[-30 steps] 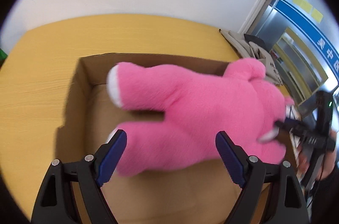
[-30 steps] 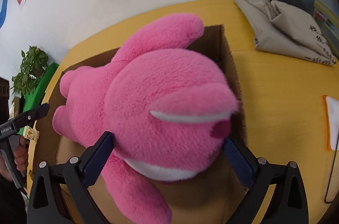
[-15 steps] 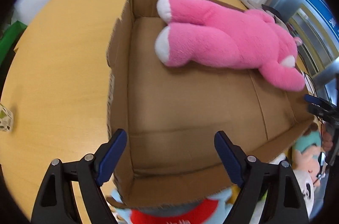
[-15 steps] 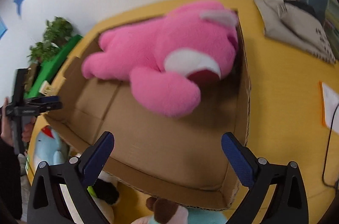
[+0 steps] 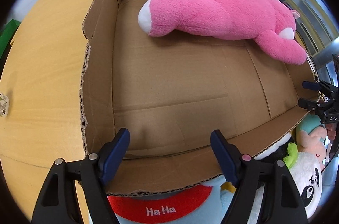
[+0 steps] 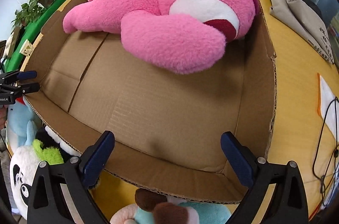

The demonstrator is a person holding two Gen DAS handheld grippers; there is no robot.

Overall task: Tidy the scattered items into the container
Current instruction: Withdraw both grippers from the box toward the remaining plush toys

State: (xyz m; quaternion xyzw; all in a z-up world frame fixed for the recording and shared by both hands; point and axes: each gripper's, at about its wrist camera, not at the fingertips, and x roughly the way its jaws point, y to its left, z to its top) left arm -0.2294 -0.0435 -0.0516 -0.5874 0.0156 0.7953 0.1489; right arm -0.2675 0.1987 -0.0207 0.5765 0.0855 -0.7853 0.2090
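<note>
One item is stowed: the pink bear (image 5: 214,5) lies on its side along the far wall of the cardboard box (image 5: 169,84), which sits on the yellow worktop (image 5: 46,50). The rest of the box floor is bare. Several toys remain outside the near wall: a blue toy with a red "Ha Ha" collar (image 5: 161,207), a panda (image 6: 23,169), a pale pink doll (image 5: 313,143) and a teal toy with brown ears (image 6: 169,211). Judge the task as early, with most of the collecting left. Your left gripper (image 5: 169,152) holds nothing; its fingers have just been closing a little yet stand well apart, over the near wall of the box and directly above the blue toy. Your right gripper (image 6: 167,152) is also empty with its fingers spread wide, over the near wall and above the teal toy. The bear lies well apart from both grippers, across the box.
</note>
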